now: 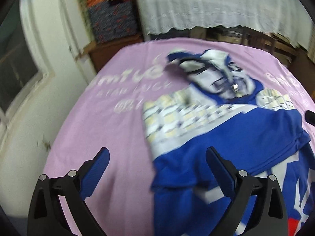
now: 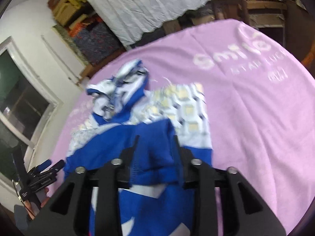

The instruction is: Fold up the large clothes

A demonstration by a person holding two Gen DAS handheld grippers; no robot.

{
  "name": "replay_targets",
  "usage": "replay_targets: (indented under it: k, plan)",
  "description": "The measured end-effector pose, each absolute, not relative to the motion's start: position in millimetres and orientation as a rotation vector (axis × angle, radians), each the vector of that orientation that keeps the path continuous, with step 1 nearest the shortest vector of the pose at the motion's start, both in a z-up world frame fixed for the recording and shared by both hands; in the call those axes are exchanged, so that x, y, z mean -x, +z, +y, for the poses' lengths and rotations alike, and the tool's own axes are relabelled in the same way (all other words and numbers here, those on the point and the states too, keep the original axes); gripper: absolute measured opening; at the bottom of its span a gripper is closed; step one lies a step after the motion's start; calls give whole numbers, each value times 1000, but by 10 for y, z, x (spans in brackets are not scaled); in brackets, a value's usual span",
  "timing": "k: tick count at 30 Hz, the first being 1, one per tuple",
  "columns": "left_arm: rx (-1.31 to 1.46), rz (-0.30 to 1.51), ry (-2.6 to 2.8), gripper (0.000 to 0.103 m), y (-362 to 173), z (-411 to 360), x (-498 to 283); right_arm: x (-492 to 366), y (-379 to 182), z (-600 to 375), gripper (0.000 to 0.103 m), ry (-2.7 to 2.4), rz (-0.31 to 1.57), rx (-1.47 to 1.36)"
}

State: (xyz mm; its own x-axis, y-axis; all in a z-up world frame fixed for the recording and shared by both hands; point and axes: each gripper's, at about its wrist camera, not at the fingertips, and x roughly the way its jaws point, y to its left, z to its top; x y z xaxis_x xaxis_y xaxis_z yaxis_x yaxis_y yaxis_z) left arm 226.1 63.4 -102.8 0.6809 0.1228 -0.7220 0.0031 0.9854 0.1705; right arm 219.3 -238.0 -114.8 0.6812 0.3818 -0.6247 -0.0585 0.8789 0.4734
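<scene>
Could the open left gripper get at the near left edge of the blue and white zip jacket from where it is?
Probably yes. The left gripper is open, the blue and white zip jacket edge lies between its fingers on the pink cloth, nothing between.

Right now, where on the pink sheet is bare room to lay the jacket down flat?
Bare pink sheet lies right of the jacket, around the white print. Another bare strip lies left of it, toward the wall. The middle is crowded: the jacket is bunched there, pinched by the right gripper.
</scene>
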Motion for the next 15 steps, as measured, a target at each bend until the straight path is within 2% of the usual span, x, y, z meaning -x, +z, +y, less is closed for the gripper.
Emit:
replay_targets:
  k: [6, 10, 15]
  plan:
    - [-352, 783, 0, 99, -1169, 71, -2415, -2402, -1278, -2039, 18, 333, 880, -382]
    - [-394, 822, -27, 99, -1399, -21, -2522, -2553, -1407, -1941, 16, 321, 926, -316]
    - [-377, 807, -56, 99, -1435, 9, -2547, -2685, -1354, -2004, 16, 346, 971, -332]
